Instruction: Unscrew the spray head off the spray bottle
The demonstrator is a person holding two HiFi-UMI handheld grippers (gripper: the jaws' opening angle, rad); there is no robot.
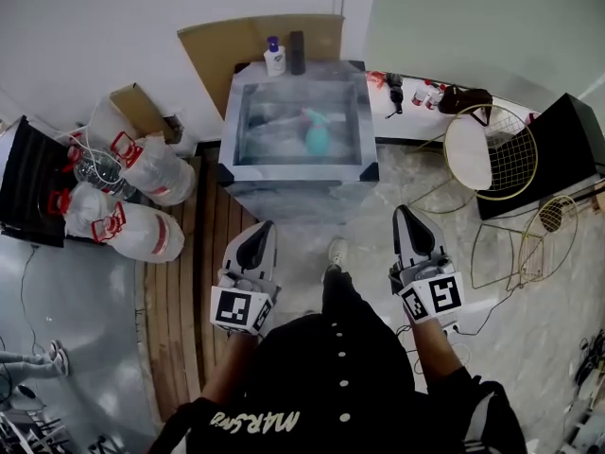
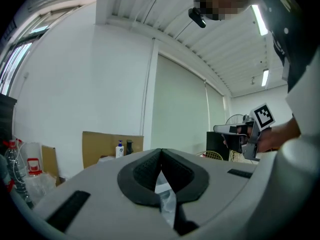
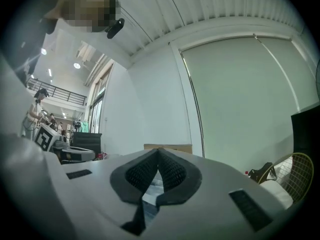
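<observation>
A teal spray bottle sits on a small table with a shiny, film-wrapped top, straight ahead of me in the head view; it is blurred and I cannot make out its head. Both grippers are held level in front of my body, short of the table's near edge. My left gripper is shut with nothing in it, and its pads meet at the tip. My right gripper is shut and empty too, its pads closed together. Neither gripper view shows the spray bottle.
A white pump bottle and a dark bottle stand at the table's far edge, before a cardboard sheet. Big water jugs lie at the left. Round wire tables and a black cabinet are at the right.
</observation>
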